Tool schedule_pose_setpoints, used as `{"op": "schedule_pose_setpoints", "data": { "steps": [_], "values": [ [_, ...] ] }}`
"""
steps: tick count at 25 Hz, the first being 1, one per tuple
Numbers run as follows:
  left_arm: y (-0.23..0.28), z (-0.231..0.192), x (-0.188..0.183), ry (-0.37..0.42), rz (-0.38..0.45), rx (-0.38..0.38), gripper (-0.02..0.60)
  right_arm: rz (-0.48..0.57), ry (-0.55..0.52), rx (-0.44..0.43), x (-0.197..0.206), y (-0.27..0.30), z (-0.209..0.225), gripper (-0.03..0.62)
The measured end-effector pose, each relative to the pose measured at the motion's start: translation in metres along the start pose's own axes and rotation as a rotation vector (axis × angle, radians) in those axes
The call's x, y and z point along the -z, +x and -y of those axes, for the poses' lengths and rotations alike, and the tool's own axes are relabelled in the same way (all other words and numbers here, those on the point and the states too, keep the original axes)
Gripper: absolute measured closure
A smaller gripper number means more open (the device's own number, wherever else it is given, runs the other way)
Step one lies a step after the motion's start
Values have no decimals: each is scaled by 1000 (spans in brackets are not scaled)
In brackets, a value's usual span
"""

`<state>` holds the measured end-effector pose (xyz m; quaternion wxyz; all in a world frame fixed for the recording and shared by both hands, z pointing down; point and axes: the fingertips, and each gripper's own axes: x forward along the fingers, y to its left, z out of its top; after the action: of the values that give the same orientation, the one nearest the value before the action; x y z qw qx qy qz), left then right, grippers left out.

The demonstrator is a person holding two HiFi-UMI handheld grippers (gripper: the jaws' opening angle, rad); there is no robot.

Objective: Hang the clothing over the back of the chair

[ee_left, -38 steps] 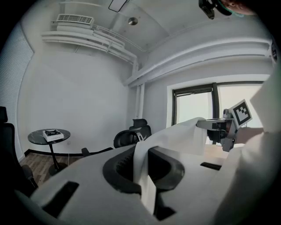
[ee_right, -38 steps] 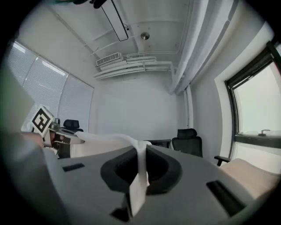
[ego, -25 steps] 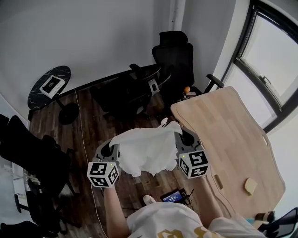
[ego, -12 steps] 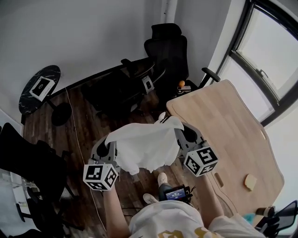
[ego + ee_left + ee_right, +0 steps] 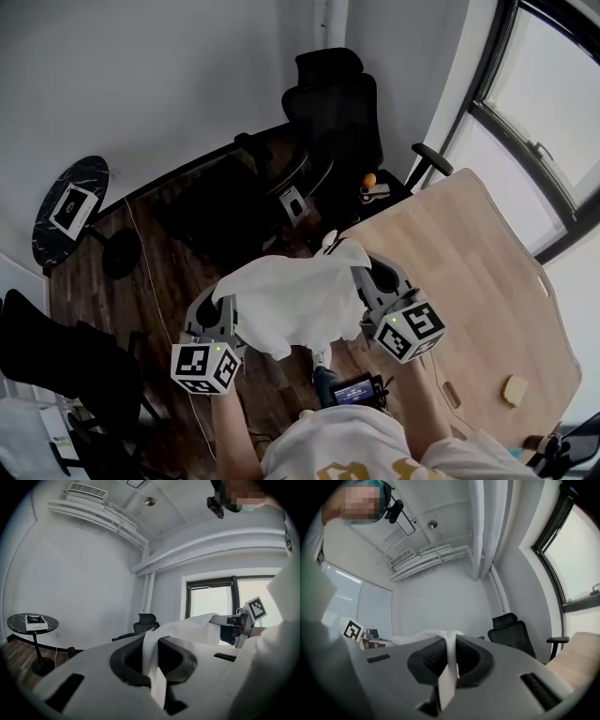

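Note:
A white piece of clothing (image 5: 295, 300) hangs spread between my two grippers in the head view. My left gripper (image 5: 228, 298) is shut on its left edge, and the fabric (image 5: 152, 667) runs pinched between the jaws in the left gripper view. My right gripper (image 5: 359, 272) is shut on the right edge, with a strip of the cloth (image 5: 450, 667) caught between its pads. A black high-backed office chair (image 5: 336, 108) stands ahead by the far wall, also seen as the chair (image 5: 513, 632) in the right gripper view and the chair (image 5: 145, 620) in the left one.
A light wooden table (image 5: 469, 272) lies to the right under the window. A dark desk (image 5: 234, 183) runs along the far wall. A round black side table (image 5: 70, 202) with a white box is at the left. Another black chair (image 5: 56, 366) stands at lower left.
Both grippers with the clothing have moved forward toward the black chair, which now lies nearer in view. The cloth stays stretched between them.

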<state>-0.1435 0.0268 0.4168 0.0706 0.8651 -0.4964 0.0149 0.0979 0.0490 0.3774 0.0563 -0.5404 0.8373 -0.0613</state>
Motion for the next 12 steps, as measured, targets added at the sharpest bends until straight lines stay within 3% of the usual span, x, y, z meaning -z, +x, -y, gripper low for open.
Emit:
{"op": "schedule_pose_setpoints", "data": {
  "steps": [5, 12],
  "values": [
    [57, -22, -7, 14, -38, -15, 554, -44, -15, -2, 1, 56, 41, 579],
    [113, -48, -39, 55, -10, -69, 554, -13, 24, -48, -13, 122, 76, 579]
  ]
}}
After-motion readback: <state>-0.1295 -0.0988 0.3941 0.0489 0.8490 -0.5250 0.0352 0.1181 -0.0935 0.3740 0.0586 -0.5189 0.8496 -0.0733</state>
